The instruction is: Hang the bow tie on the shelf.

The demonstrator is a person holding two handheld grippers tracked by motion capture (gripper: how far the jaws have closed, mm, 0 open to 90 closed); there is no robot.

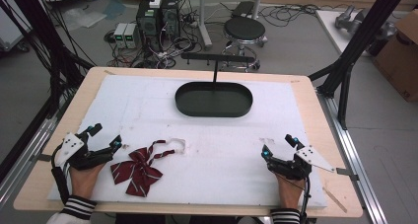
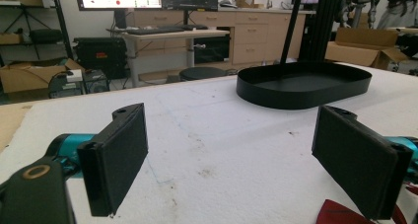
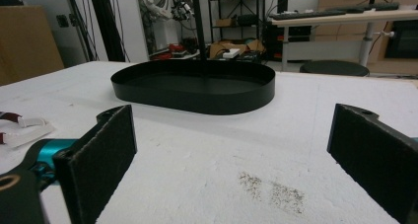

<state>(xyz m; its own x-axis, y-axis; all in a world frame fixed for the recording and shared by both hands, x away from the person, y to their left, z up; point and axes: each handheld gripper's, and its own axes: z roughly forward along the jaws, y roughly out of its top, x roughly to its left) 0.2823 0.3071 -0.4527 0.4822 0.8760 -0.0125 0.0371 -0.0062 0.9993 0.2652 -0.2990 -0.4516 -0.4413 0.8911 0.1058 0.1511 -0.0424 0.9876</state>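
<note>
Resting on the white foam sheet [image 1: 217,135] near the person's edge, the left gripper [image 1: 106,137] sits released, its two black jaws spread wide with bare foam between them. Just right of it lies a maroon striped bow tie [image 1: 136,170], its thin strap looping away toward a white clasp; nothing touches it. In the left gripper view a dark red corner of the bow tie [image 2: 340,214] peeks up beside the right-hand jaw.

Beyond the bow tie, toward the far side of the sheet, stands a black oval tray [image 1: 214,99] with a thin upright post rising from its back edge to a dark crossbar [image 1: 217,57]. Nothing lies between the bow tie and the tray except scuffed foam.

Well to the right of the bow tie, the right gripper [image 1: 280,146] is likewise released, jaws held far apart over the sheet. Its own view shows a grey speckled smudge [image 3: 268,187] on the foam ahead and the white strap end [image 3: 24,125] at the far left.

Past the table edge stand a black round stool [image 1: 244,29] and computer boxes amid tangled cables. The left gripper view catches a lit monitor, its writing too small to read.
</note>
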